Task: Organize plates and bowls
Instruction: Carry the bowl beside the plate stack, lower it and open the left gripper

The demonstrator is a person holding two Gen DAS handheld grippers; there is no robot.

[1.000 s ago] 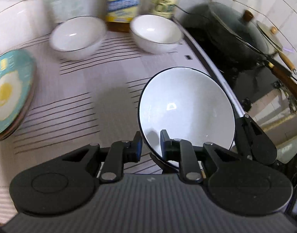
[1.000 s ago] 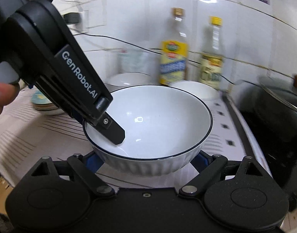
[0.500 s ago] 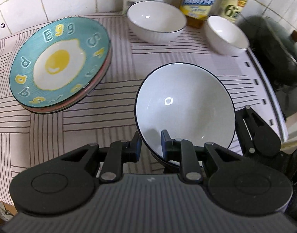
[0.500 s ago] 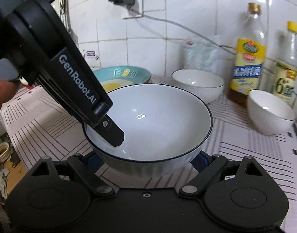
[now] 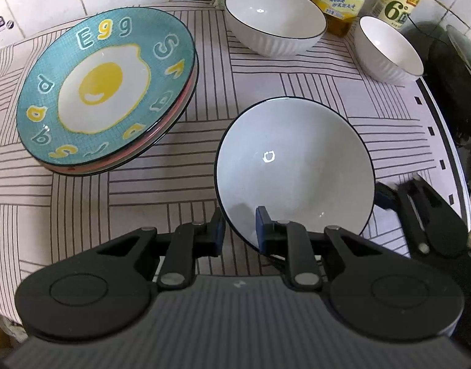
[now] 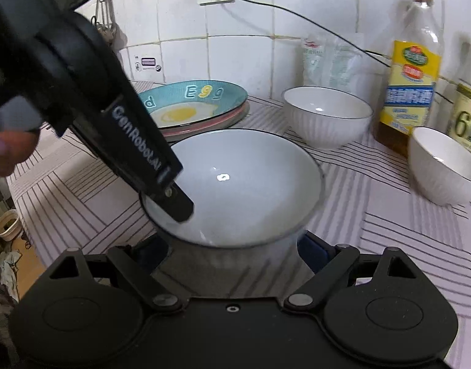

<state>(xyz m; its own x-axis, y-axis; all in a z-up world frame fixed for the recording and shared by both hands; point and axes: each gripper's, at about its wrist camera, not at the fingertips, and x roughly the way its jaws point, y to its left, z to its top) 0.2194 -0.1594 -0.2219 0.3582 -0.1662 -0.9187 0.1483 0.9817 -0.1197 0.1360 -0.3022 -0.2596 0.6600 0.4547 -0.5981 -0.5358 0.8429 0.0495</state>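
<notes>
Striped cloth (image 5: 81,215) is covering the counter. Nearest, left gripper (image 5: 240,235), marked "GenRobot.AI", is pinching the bowl (image 5: 294,169) rim; right gripper (image 6: 235,246) is standing wide beneath it. Beyond, "Egg" plate (image 5: 106,92) is topping a stack toward the far-left corner.

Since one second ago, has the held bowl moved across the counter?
Yes. The bowl, pinched by the left gripper, went left, away from the wok toward the egg plate.

The left wrist view looks steeply down on the worktop (image 5: 81,215) from close above, the right wrist view lower and flatter toward the tiled wall (image 6: 235,30), both sharing the large bowl (image 5: 294,166) and egg plate (image 5: 106,92)
</notes>
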